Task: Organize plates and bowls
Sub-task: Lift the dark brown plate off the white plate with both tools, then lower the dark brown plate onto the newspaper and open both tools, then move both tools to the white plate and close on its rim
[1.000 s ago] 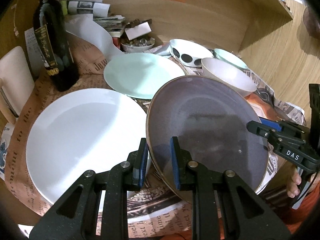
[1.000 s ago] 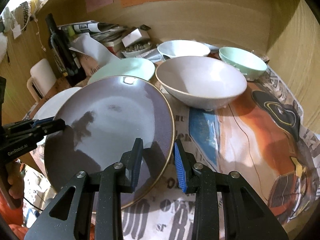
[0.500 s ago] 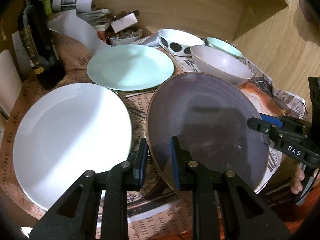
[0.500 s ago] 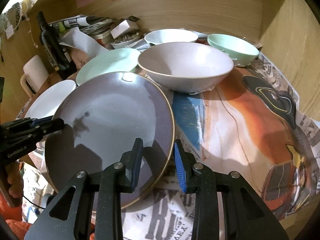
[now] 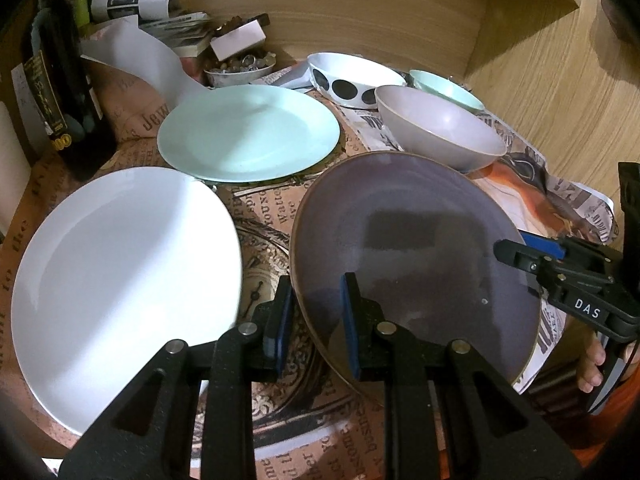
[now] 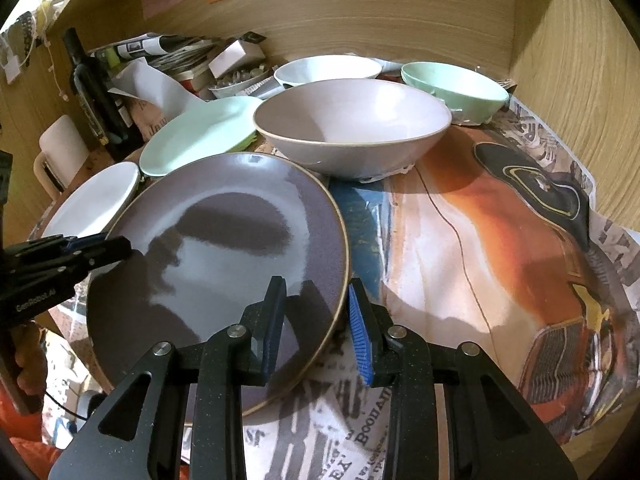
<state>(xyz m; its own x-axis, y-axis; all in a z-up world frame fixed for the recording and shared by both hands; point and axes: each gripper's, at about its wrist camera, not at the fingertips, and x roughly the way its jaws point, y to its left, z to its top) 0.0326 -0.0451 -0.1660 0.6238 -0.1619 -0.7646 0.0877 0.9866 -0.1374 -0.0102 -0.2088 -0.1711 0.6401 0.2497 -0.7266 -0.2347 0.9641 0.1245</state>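
Note:
Both grippers hold one dark purple-grey plate (image 5: pixel 416 248) by opposite rims, raised and tilted above the table. My left gripper (image 5: pixel 314 322) is shut on its left rim; my right gripper (image 6: pixel 318 326) is shut on its right rim, with the same plate (image 6: pixel 224 256) in the right wrist view. A large white plate (image 5: pixel 120 276) lies at the left, and a mint plate (image 5: pixel 248 132) behind it. A beige bowl (image 6: pixel 352 120), a mint bowl (image 6: pixel 452 80) and a white bowl with black dots (image 5: pixel 352 78) stand at the back.
A dark wine bottle (image 5: pixel 60 80) stands at the far left. Papers, a small box and a small dish of bits (image 5: pixel 240 68) clutter the back. Wooden walls close the back and the right side. Printed newspaper (image 6: pixel 500 240) covers the table.
The plate and both grippers have shifted to the right, off the white plate's edge, so a strip of newspaper now shows between them. Both grips are unchanged.

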